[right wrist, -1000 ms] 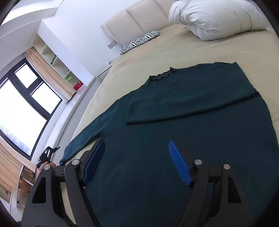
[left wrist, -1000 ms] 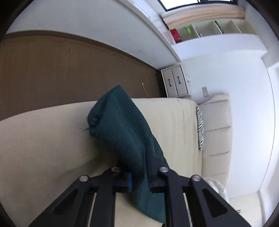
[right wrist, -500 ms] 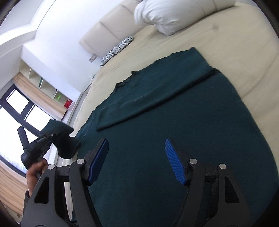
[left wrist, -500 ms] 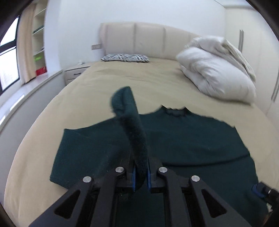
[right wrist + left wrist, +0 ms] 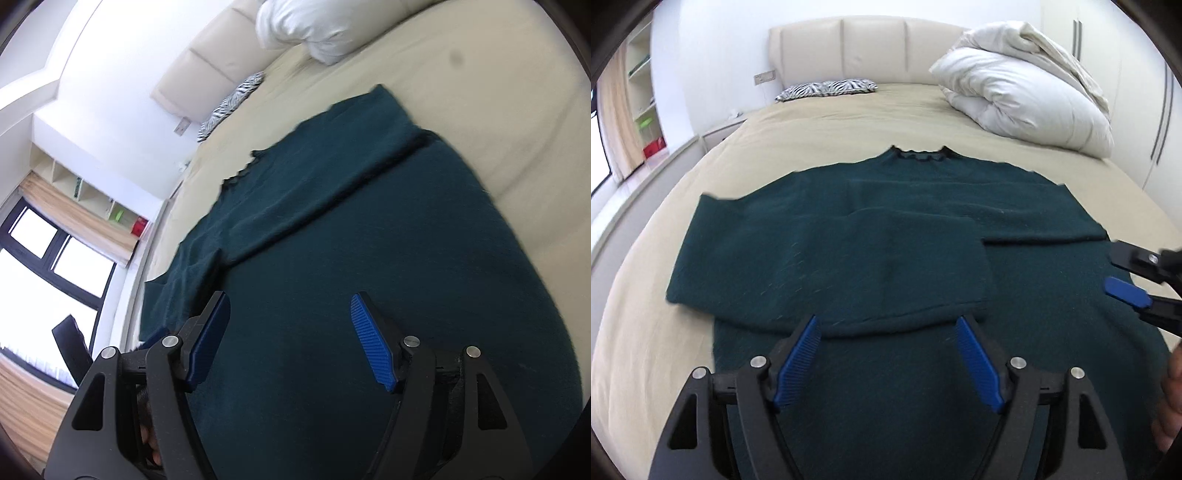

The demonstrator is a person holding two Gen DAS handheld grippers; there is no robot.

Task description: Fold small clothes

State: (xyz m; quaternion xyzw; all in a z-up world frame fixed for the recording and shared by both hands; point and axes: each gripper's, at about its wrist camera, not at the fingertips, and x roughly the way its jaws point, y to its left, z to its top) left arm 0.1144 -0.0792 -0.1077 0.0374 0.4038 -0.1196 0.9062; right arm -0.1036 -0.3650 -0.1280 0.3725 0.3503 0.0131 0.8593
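Note:
A dark green sweater (image 5: 886, 229) lies flat on the beige bed (image 5: 820, 122), collar toward the headboard. Both sleeves are folded across its chest; the left sleeve (image 5: 849, 266) lies on top in the left wrist view. My left gripper (image 5: 886, 328) is open and empty just above the sweater's lower body, behind the folded sleeve's edge. My right gripper (image 5: 290, 306) is open and empty over the sweater (image 5: 369, 258) near its right side; it also shows at the right edge of the left wrist view (image 5: 1130, 280).
A white duvet (image 5: 1027, 99) is bundled at the bed's far right. A zebra pillow (image 5: 827, 88) lies by the headboard (image 5: 849, 48). A window and shelves (image 5: 74, 229) stand to the left, past the bed's left edge.
My left gripper carried the left sleeve over the sweater's chest, laid it down and opened. My right gripper stayed open and drifted slightly over the sweater.

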